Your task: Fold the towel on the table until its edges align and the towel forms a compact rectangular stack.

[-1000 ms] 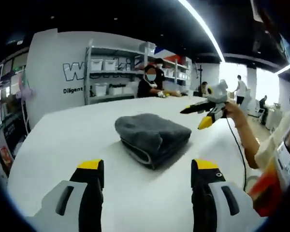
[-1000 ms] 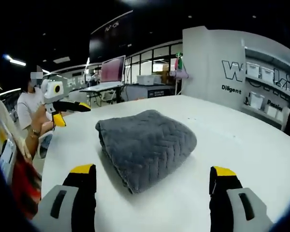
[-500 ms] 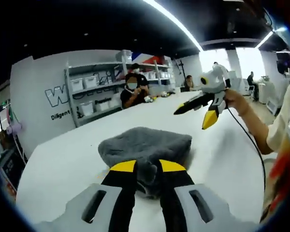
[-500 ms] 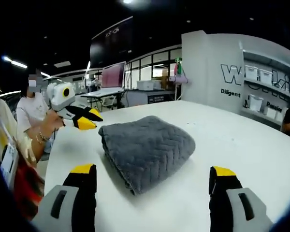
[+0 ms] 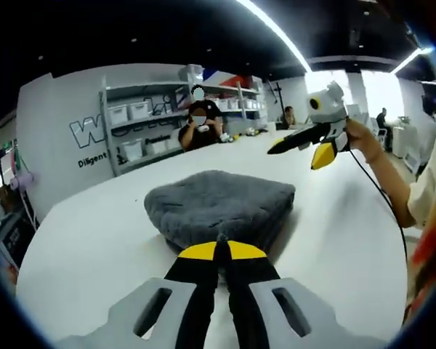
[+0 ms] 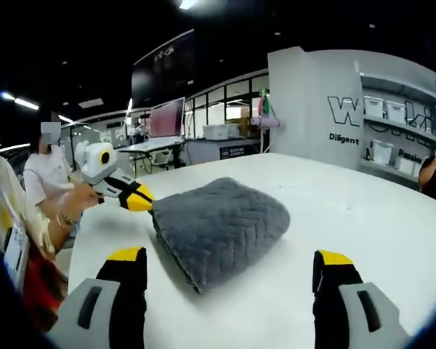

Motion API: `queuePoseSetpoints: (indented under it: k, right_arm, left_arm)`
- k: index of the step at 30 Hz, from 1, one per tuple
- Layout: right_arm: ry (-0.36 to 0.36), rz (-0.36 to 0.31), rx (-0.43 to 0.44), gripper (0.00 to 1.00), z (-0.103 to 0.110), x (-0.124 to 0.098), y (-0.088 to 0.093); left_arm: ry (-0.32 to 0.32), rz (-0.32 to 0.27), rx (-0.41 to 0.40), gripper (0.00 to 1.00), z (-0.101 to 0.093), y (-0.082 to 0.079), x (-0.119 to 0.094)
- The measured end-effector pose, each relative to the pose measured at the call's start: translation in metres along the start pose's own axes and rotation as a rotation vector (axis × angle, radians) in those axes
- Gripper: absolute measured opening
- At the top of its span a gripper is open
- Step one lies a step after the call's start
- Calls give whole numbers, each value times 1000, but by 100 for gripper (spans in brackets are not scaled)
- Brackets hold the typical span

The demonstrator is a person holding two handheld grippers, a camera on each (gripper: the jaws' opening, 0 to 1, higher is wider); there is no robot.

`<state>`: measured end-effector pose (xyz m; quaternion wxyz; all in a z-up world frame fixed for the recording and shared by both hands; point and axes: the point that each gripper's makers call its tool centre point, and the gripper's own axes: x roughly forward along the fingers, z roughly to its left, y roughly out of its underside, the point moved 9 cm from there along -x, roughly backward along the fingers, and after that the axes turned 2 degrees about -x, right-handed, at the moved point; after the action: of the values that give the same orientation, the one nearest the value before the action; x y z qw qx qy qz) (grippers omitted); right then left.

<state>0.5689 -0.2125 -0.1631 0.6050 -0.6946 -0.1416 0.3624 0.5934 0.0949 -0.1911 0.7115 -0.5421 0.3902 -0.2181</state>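
Two jaws that were standing wide apart a second ago are now pressing together: in the left gripper view the left gripper [image 5: 221,251] is sitting with its yellow tips touching, right against the near edge of the towel [image 5: 219,206]. Whether a sliver of fabric is caught between them cannot be told; a small tuft is showing just above the tips. In the right gripper view the same tool [image 6: 134,198] is coming in from the left with its yellow tip at the towel's [image 6: 219,225] left edge, a hand [image 6: 65,211] behind it.

The right gripper [image 6: 229,270] is hanging spread, jaws well apart, short of the towel and touching nothing. Seen from the left gripper view it [image 5: 305,142] is hovering above the table [image 5: 94,240], over the far right side and clear of the cloth.

The towel is lying as a thick grey bundle near the middle of the table, well in from every edge, already folded into a roughly rectangular stack. Its corners look rounded and the layers along the near side are not quite flush, so the closing of the left tool probably means a last tidying nudge or pinch rather than another full fold. The task seems nearly done.
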Motion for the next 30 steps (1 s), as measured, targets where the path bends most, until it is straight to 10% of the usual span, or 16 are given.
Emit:
queuePoseSetpoints:
  k: [15,22,30]
  right_arm:
    - [-20,10,5,98,5,-2,3]
    - [-25,8,9,98,6,-4,3]
    - [-44,10,8,99,8,-5,1]
  left_arm:
    - [15,76,43,4,-7,13,7]
    - [76,75,43,24,-11,-2,-6]
    - [265,-192,-25,35,-3,-55,-27]
